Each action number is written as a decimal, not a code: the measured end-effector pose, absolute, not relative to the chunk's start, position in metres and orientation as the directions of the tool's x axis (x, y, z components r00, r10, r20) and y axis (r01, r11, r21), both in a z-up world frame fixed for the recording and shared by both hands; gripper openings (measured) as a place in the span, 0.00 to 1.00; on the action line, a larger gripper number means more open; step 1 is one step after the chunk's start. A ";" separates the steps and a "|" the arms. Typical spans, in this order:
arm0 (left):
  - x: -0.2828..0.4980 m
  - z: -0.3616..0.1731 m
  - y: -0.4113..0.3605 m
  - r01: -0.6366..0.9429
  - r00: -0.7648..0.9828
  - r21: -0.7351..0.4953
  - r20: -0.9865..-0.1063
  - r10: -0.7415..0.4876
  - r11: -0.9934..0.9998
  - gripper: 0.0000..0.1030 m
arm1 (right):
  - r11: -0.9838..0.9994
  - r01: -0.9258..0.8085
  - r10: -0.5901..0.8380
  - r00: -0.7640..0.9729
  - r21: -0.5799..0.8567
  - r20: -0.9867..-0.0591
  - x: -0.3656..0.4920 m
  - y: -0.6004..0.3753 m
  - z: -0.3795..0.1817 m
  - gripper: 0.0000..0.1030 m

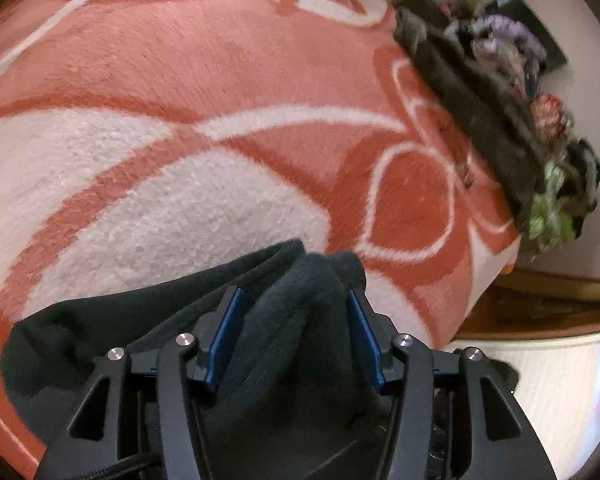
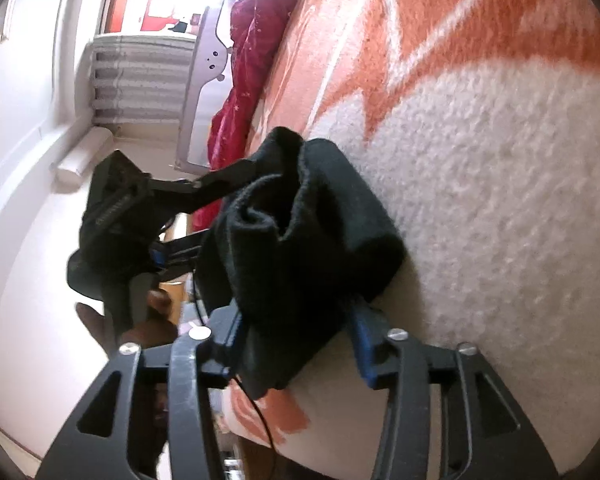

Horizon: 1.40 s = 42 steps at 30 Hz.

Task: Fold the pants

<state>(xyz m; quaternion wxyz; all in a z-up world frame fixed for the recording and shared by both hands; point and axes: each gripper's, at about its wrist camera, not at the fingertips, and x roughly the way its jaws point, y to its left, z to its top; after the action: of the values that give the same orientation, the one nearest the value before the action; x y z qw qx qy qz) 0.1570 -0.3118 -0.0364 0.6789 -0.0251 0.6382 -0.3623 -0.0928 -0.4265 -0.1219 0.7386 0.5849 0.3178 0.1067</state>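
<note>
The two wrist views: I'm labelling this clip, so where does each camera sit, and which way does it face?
Left wrist: on the left hand-held gripper, looking steeply down at the orange-and-white blanket; its blue pads flank bunched dark pants.
Right wrist: on the right hand-held gripper, looking along the bed toward a radiator; the other gripper and a hand show.
Shared: pants, blanket.

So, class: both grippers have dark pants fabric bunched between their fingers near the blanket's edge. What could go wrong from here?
1. In the left gripper the pants sit between blue pads that look spread apart, so the fabric may slip out.
2. At the right gripper the cloth is a thick wad, so the fold may come out lumpy.
3. The bundle lies near the edge of the blanket and could slide off.
</note>
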 end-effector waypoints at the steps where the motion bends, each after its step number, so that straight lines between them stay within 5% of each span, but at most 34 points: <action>1: 0.159 -0.030 -0.304 0.446 -0.067 -0.514 -0.835 -0.545 0.732 0.56 | 0.313 0.208 0.525 0.775 0.927 -0.352 -0.097 -0.429 -0.118 0.50; 9: 0.158 0.014 -0.200 0.343 0.108 -0.594 -0.745 -0.658 0.728 0.71 | 0.414 0.216 0.389 0.837 0.884 -0.386 -0.119 -0.468 -0.078 0.58; 18: 0.129 -0.033 -0.150 0.233 0.130 -0.588 -0.770 -0.624 0.774 0.73 | 0.538 0.215 0.447 0.747 0.815 -0.492 -0.028 -0.456 -0.062 0.59; 21: 0.135 -0.046 -0.158 0.224 0.164 -0.517 -0.816 -0.555 0.826 0.72 | 0.612 0.163 0.485 0.696 0.774 -0.530 0.003 -0.436 -0.060 0.37; 26: 0.156 -0.072 -0.165 0.180 0.225 -0.384 -0.880 -0.418 0.906 0.74 | 0.792 0.111 0.360 0.709 0.600 -0.607 0.019 -0.417 -0.034 0.36; 30: 0.157 -0.082 -0.176 0.216 0.259 -0.294 -0.902 -0.345 0.931 0.79 | 0.842 0.193 0.304 0.601 0.503 -0.739 0.036 -0.417 -0.079 0.36; 42: 0.111 -0.038 -0.127 0.204 0.286 -0.424 -0.836 -0.468 0.882 0.74 | 0.768 0.089 0.403 0.702 0.634 -0.587 -0.010 -0.433 -0.017 0.40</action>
<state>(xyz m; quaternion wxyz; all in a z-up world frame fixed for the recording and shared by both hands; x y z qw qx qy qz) 0.1107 -0.1270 -0.0376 0.7930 -0.1183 0.5589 -0.2118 -0.0097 -0.4329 -0.0171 0.8622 0.3281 0.3750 0.0909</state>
